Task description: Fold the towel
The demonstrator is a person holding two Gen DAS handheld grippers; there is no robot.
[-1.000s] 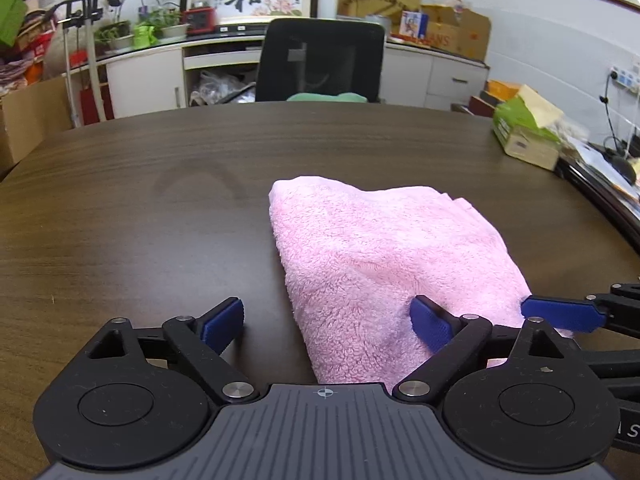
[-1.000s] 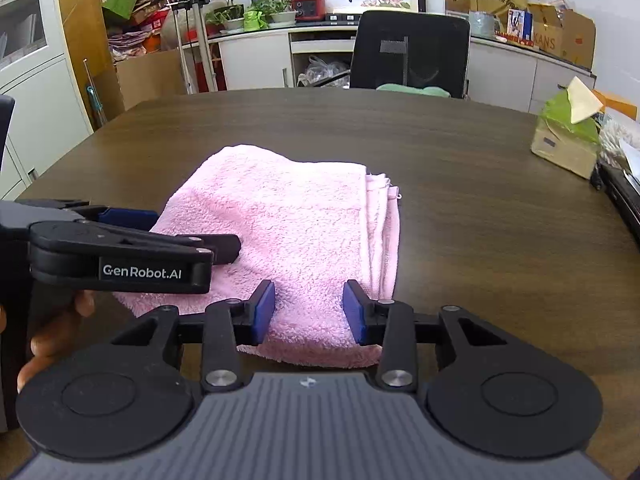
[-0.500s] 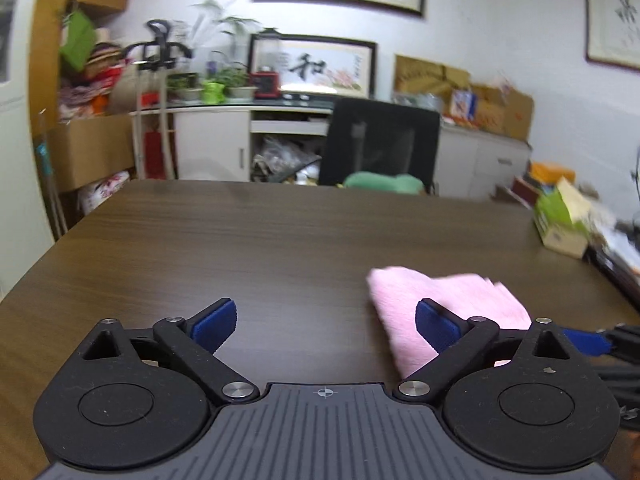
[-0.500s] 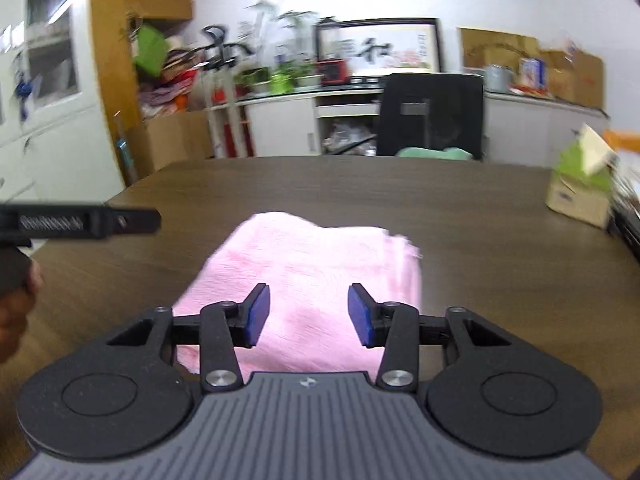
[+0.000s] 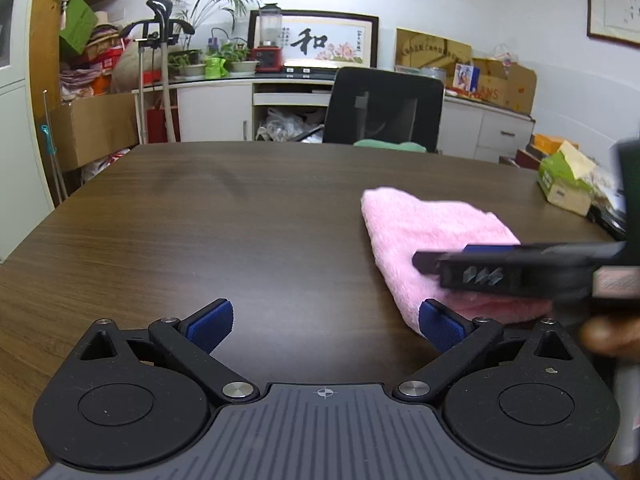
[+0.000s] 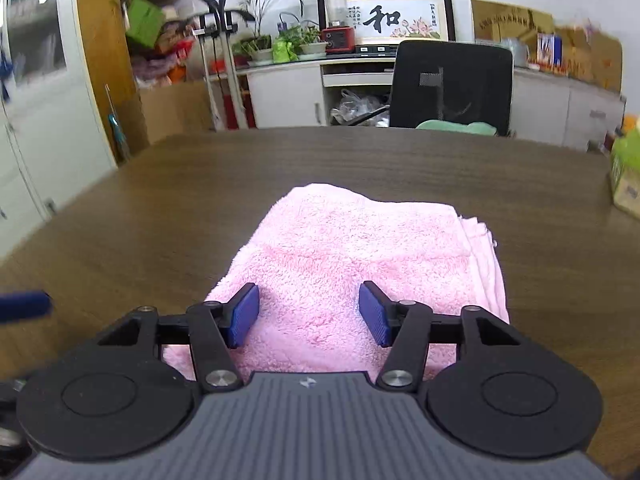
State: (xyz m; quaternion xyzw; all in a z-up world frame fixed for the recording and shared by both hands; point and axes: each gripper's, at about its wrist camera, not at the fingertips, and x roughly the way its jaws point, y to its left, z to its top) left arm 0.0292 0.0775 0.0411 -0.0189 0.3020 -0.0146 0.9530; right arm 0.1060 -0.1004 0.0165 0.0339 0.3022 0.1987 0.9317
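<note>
On dark wood table (image 6: 168,208), pink towel (image 6: 360,248) folded w/ stacked edges.

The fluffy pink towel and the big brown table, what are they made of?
The fluffy pink towel looks like soft terry or fleece cloth: its surface is fuzzy and loopy, and thin stacked layers show at its right edge. The big brown table looks like dark wood, or a wood-look veneer: fine grain lines run across it, with a dull, slightly shiny finish. Which of the two cannot be told.
</note>
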